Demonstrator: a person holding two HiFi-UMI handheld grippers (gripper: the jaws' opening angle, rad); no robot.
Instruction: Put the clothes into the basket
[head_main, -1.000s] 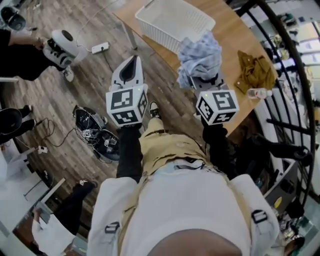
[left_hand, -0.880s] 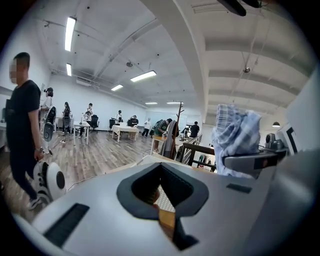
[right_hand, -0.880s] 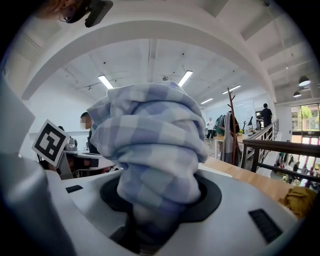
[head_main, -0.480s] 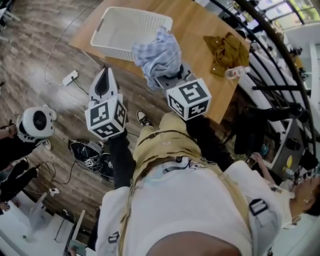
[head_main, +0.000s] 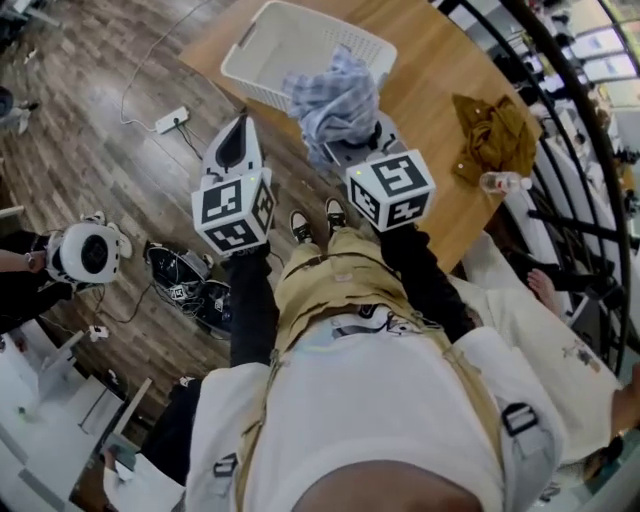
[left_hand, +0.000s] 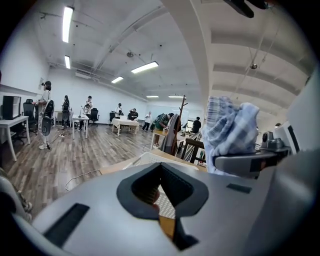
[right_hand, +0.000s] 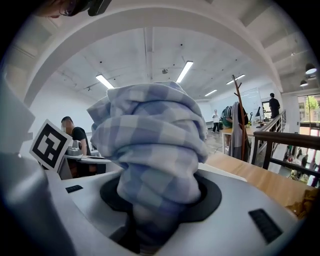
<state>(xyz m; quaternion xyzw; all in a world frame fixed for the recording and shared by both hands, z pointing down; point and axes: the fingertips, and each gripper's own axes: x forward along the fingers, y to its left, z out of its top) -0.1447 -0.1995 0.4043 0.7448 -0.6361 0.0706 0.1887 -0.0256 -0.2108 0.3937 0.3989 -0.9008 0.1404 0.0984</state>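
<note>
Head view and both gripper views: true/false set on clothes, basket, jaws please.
1. The right gripper has its jaws shut on the blue checked cloth. True.
2. The blue checked cloth lies inside the basket. False: it is bunched in the right gripper, not released.
3. The left gripper holds a garment. False: nothing is between its jaws.
4. A mustard garment lies on the table, outside the basket. True.
5. The basket stands on the floor. False: it stands on the table.

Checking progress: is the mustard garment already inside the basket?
No, the mustard garment lies on the wooden table, apart from the white basket.
</note>
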